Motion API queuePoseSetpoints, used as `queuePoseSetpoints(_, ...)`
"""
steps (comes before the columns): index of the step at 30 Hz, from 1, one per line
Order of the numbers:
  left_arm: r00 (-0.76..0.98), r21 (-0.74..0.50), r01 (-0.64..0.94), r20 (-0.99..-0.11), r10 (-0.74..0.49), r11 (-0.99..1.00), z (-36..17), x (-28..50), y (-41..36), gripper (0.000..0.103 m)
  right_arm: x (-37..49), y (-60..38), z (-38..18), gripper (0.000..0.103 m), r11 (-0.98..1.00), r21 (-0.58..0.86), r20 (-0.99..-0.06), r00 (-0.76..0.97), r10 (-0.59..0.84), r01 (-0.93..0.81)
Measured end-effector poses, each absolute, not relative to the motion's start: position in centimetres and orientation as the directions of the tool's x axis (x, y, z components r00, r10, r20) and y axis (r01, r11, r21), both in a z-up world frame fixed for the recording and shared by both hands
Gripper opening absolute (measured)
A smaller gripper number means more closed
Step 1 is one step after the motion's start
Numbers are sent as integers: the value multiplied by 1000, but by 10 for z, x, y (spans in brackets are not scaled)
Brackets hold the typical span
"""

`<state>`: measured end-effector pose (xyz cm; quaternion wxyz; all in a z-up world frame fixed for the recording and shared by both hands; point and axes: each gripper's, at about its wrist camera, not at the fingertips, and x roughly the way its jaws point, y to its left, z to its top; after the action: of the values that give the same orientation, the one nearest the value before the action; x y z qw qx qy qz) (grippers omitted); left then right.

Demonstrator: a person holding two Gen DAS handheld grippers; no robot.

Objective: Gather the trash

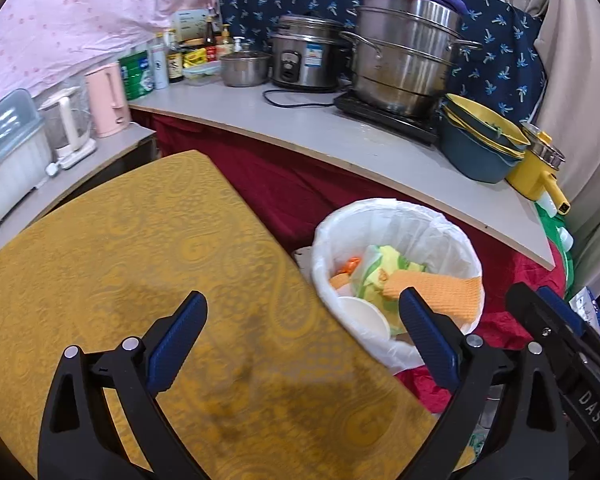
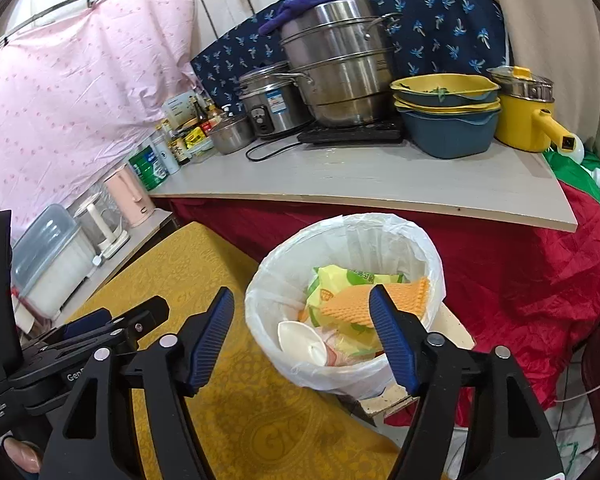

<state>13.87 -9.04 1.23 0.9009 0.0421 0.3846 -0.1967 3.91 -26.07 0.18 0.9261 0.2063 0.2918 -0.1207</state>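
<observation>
A trash bin lined with a white bag (image 1: pixel 396 216) (image 2: pixel 352 236) stands beside the yellow-clothed table (image 1: pixel 140 264) (image 2: pixel 228 400). It holds an orange cloth (image 1: pixel 440 292) (image 2: pixel 360 304), a yellow-green wrapper (image 2: pixel 340 280) and a white cup (image 1: pixel 364 312) (image 2: pixel 296 336). My left gripper (image 1: pixel 304 320) is open and empty, over the table's right edge next to the bin. My right gripper (image 2: pixel 302 320) is open and empty, just above the bin's near rim. Each gripper shows at the edge of the other's view.
A grey counter (image 1: pixel 300 124) (image 2: pixel 380 176) behind the bin carries a steel steamer pot (image 1: pixel 404 48), a rice cooker (image 1: pixel 304 56), stacked blue-and-yellow basins (image 2: pixel 448 116), a yellow pot (image 2: pixel 524 112), bottles and kettles. Red cloth (image 2: pixel 520 280) hangs below it.
</observation>
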Motion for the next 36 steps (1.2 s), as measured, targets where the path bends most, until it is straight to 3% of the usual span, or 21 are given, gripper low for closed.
queuePoseSetpoints(7, 658, -21, 346, -708, -259, 938, 14, 121, -68, 92, 30, -238, 8, 83, 910, 249, -615, 780, -116, 331)
queuePoseSetpoints(15, 666, 17, 320, -715, -212, 947, 9, 106, -52, 92, 20, -221, 8, 87, 930, 197, -646, 755, -115, 310)
queuePoseSetpoints(18, 671, 40, 325, -714, -200, 945, 9, 100, -50, 92, 17, -217, 7, 96, 932, 194, -654, 748, -110, 306)
queuePoseSetpoints(36, 668, 47, 328, -718, -197, 943, 2, 91, -65, 92, 13, -219, 4, 96, 941, 134, -664, 733, -147, 310)
